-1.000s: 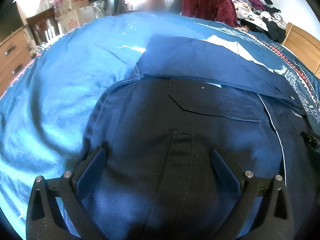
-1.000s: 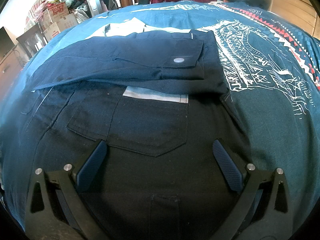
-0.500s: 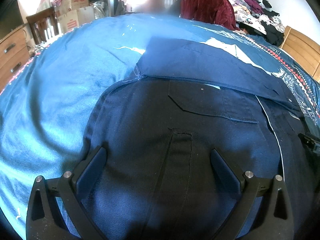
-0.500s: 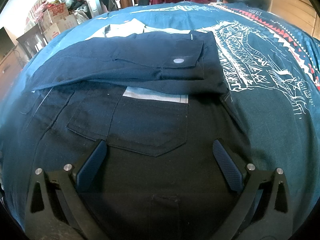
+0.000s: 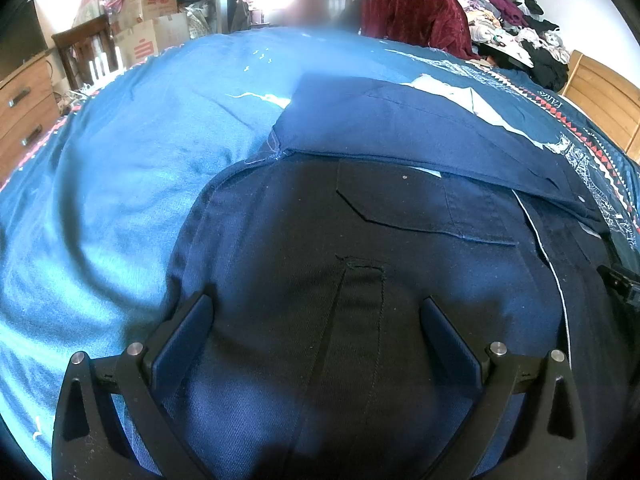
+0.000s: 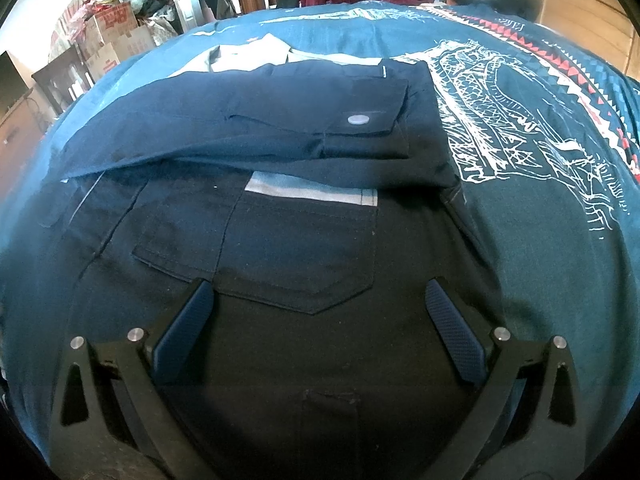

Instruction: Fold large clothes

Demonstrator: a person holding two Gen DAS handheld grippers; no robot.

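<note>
No shift since before — two spread claws, left claw (image 5: 316,320) and right claw (image 6: 318,306), one navy shirt (image 6: 280,248).

Both wrist views look closely down on the garment (image 5: 320,260)

garment (image 5: 360,240): navy, pale-grey trim | bedspread (image 6: 540,160): teal, white line drawing, red-white triangles | tongs pads (image 6: 454,336): blue

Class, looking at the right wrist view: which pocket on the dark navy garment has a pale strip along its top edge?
The pointed patch pocket nearest the right gripper; the buttoned flap pocket on the folded-over layer has none.
</note>
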